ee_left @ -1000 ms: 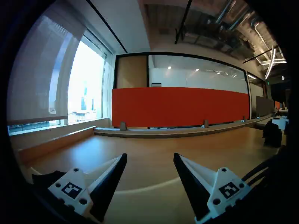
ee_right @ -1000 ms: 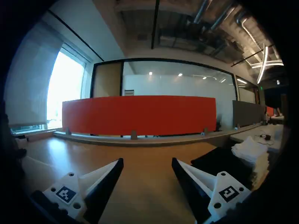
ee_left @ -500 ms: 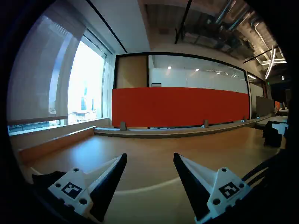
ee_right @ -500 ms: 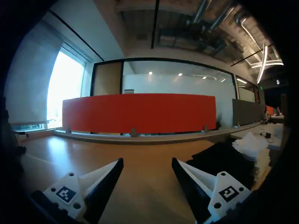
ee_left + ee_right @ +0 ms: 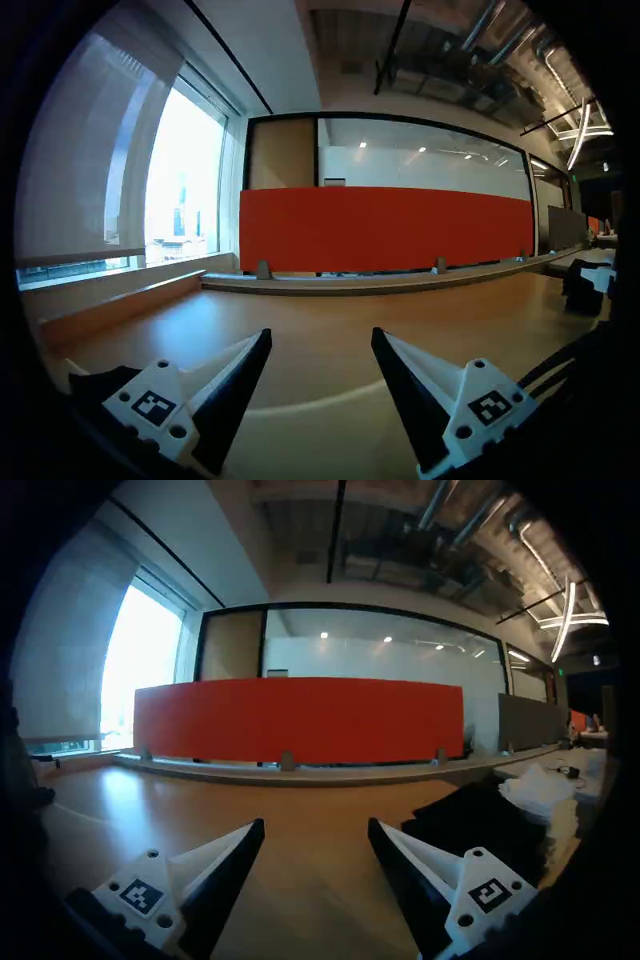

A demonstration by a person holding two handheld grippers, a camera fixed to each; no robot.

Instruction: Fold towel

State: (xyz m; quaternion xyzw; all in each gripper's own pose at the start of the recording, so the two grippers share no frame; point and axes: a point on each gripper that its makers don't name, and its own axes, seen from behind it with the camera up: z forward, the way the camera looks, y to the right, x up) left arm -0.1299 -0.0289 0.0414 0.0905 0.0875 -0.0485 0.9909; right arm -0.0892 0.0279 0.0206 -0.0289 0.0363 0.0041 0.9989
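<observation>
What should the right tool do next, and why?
Probably swing the right tool toward the black towel lying to its right on the wooden table: the tool is open and empty, with no towel gripped yet.

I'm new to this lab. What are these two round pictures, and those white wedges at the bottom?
A person holds a two-finger gripper in each hand, with a fisheye camera on each. One picture looks along the left gripper, the other along the right gripper. The wedges are their jaws, open and holding nothing. Below is a wooden table with a red divider behind. In the right gripper view, a black cloth and stacked white towels lie to the right.
</observation>
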